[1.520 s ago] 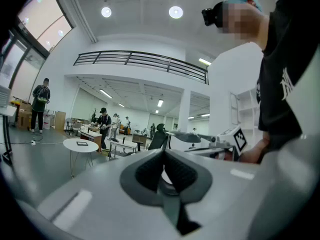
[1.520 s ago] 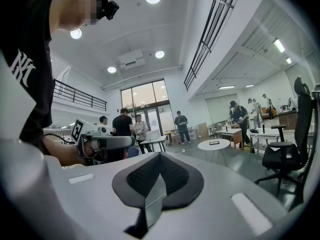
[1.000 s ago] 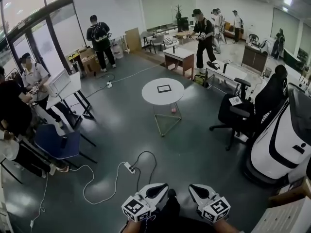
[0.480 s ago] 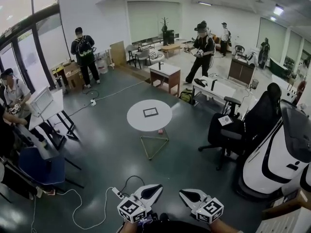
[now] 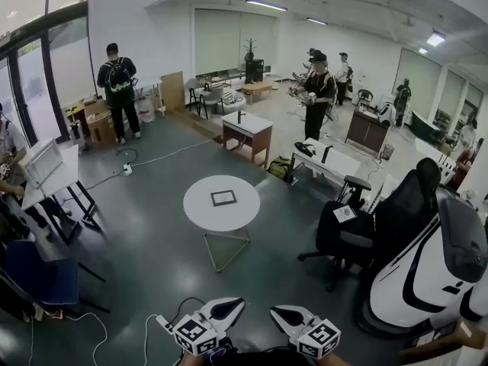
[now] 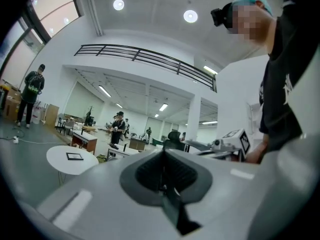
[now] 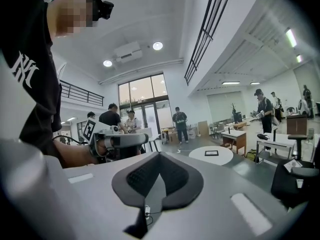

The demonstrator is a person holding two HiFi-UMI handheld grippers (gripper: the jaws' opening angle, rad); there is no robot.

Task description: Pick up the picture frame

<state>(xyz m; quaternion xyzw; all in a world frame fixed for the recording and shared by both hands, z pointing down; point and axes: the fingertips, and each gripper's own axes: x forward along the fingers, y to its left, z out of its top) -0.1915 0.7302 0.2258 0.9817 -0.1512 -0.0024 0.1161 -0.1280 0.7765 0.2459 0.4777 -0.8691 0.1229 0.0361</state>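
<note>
A small dark picture frame (image 5: 223, 197) lies flat on a round white table (image 5: 200, 210) in the middle of the room. It also shows far off as the picture frame (image 6: 75, 156) in the left gripper view and the picture frame (image 7: 211, 153) in the right gripper view. My left gripper (image 5: 231, 304) and right gripper (image 5: 280, 312) sit side by side at the bottom edge of the head view, well short of the table. Both are shut with nothing between their jaws, as the left gripper (image 6: 162, 173) and right gripper (image 7: 156, 175) views show.
A white power strip and cable (image 5: 164, 325) lie on the grey floor just ahead of the grippers. A black office chair (image 5: 358, 231) and a large white machine (image 5: 423, 269) stand to the right. Desks and a blue chair (image 5: 38, 277) line the left. Several people stand around the room.
The head view has shifted: the round table with the frame now sits lower left in the picture and further off. Both grippers stay shut at the bottom edge.
</note>
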